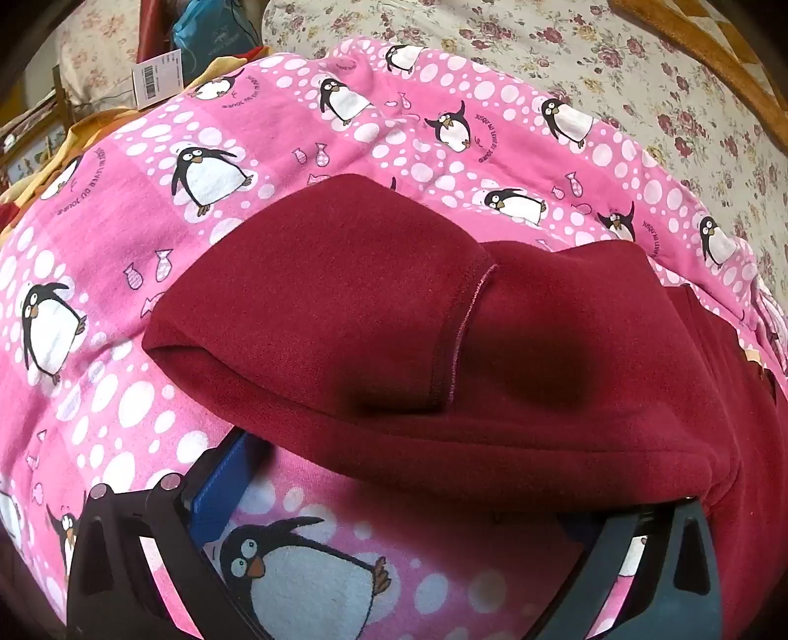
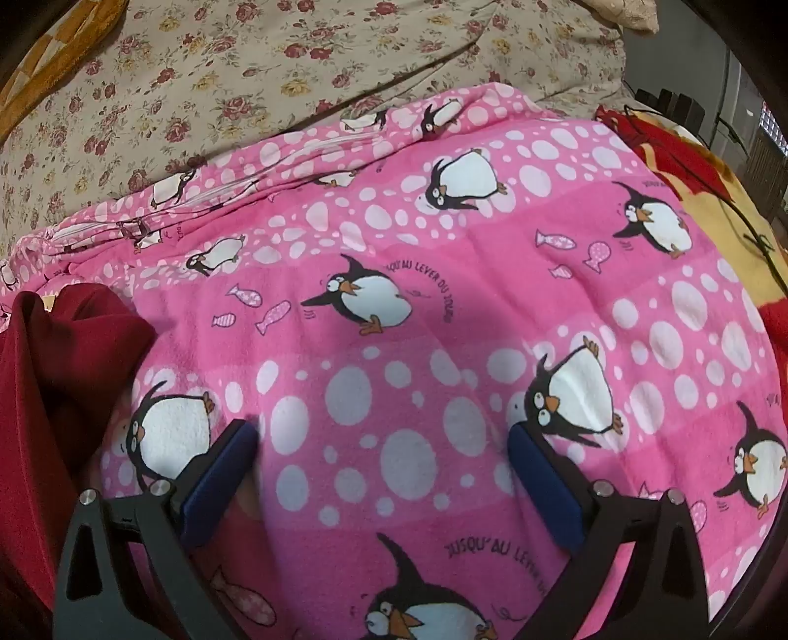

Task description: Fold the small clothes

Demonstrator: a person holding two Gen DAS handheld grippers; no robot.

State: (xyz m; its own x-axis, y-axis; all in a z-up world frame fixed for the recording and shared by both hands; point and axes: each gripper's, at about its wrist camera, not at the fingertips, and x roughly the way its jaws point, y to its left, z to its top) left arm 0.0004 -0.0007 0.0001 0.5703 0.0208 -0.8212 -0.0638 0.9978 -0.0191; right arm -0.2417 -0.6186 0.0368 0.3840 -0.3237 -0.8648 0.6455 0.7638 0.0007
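A dark red fleece garment (image 1: 443, 344) lies on a pink penguin blanket (image 1: 147, 246), one sleeve folded across its body. My left gripper (image 1: 418, 492) is open just below the garment's near edge; the cloth drapes over the fingertips, and the right finger is partly hidden under it. In the right wrist view, part of the red garment (image 2: 54, 394) lies bunched at the far left. My right gripper (image 2: 384, 438) is open and empty over the pink blanket (image 2: 443, 295), to the right of the garment.
A floral bedsheet (image 2: 246, 74) lies beyond the blanket. A yellow and red blanket (image 2: 714, 197) lies at the right edge. A blue bag (image 1: 212, 29) and a tagged item (image 1: 157, 79) sit at the far left, by a wooden rail.
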